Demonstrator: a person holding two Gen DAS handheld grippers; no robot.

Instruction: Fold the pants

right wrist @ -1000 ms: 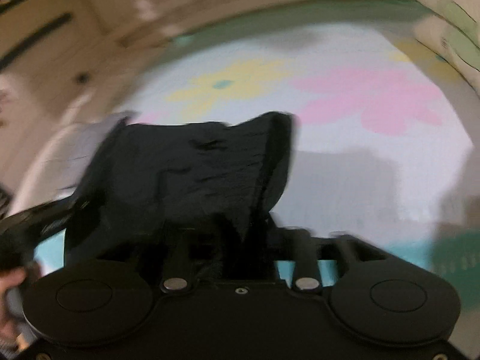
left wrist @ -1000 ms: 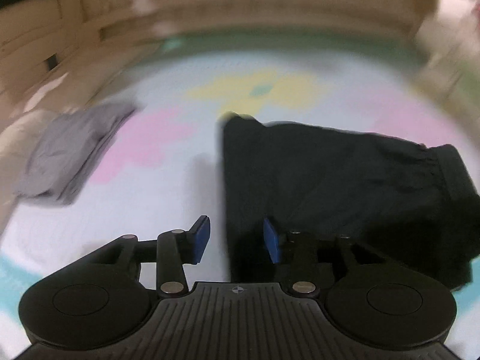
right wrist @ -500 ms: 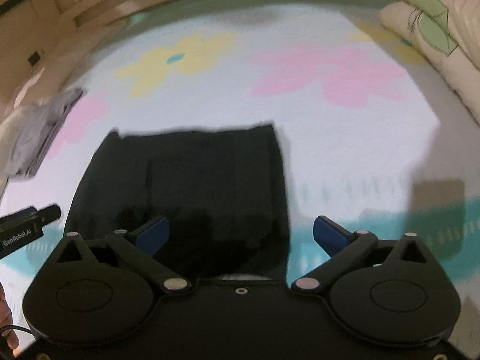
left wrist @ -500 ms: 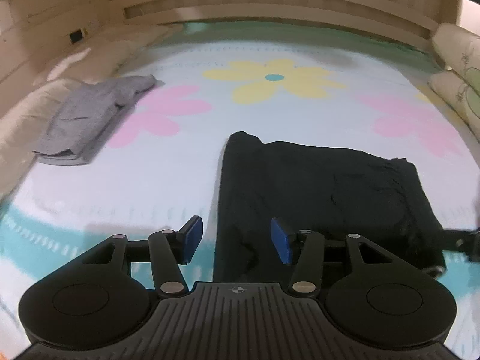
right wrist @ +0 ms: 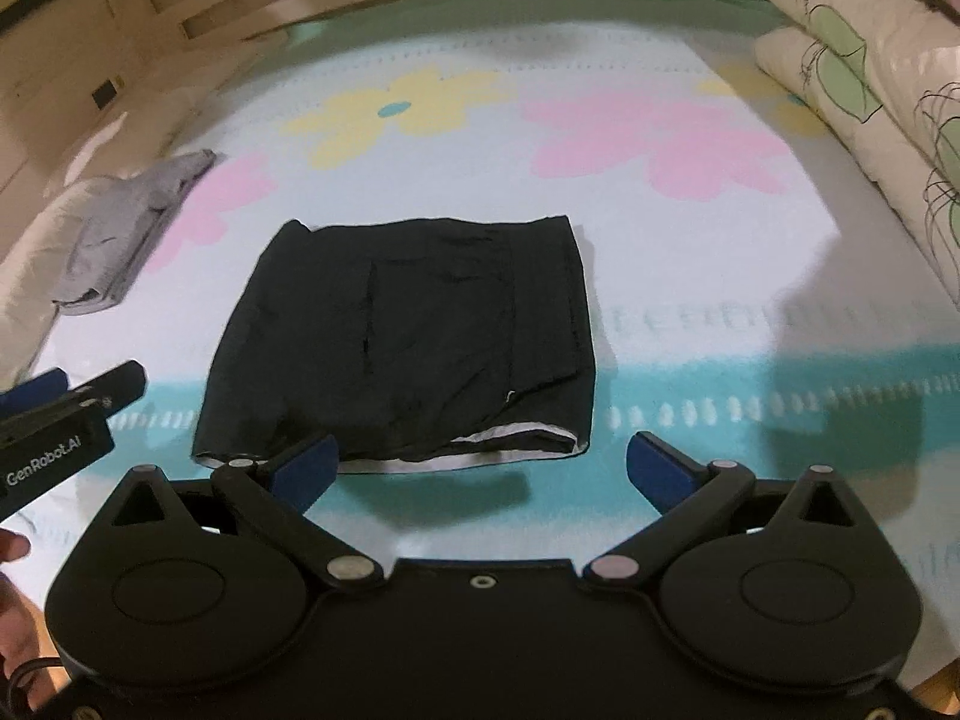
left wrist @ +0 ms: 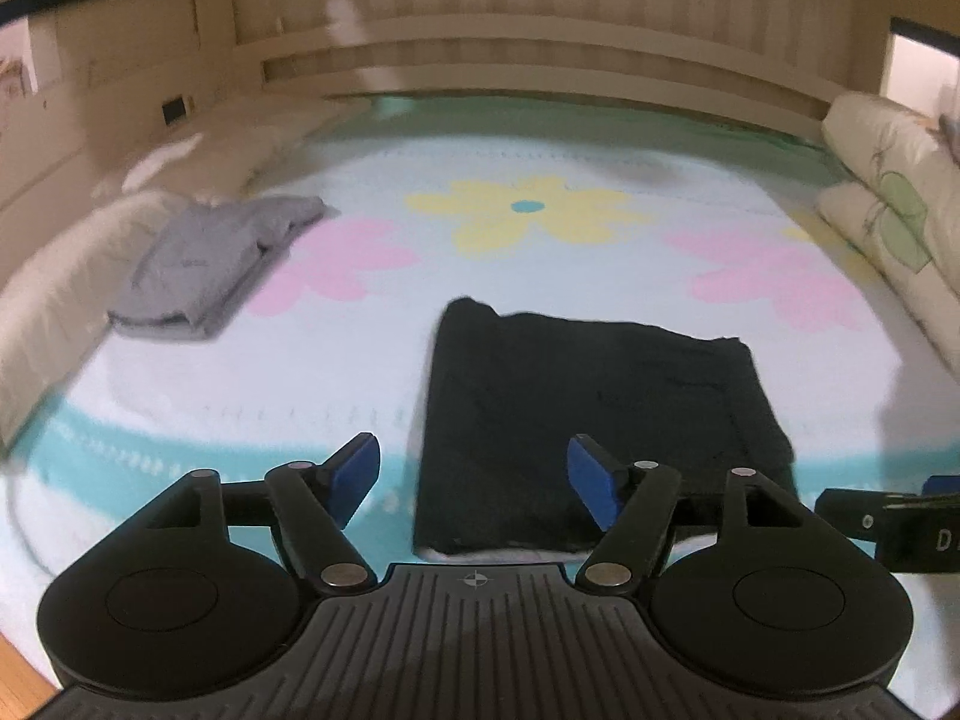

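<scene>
The black pants (left wrist: 594, 414) lie folded into a flat rectangle on the flowered bed cover (left wrist: 528, 252); they also show in the right wrist view (right wrist: 408, 336), with a white lining edge at the near side. My left gripper (left wrist: 474, 477) is open and empty, raised above the pants' near left edge. My right gripper (right wrist: 480, 471) is open and empty, held just in front of the pants' near edge. The left gripper's tip shows at the left of the right wrist view (right wrist: 66, 402).
A folded grey garment (left wrist: 210, 264) lies at the left of the bed, also seen in the right wrist view (right wrist: 126, 228). Pillows (right wrist: 870, 90) are stacked along the right side. A wooden headboard (left wrist: 540, 60) runs along the far side.
One second ago my right gripper held the pants bunched; it has let go and opened. Both grippers have pulled back toward the bed's near edge and opened wider. The pants now lie flat.
</scene>
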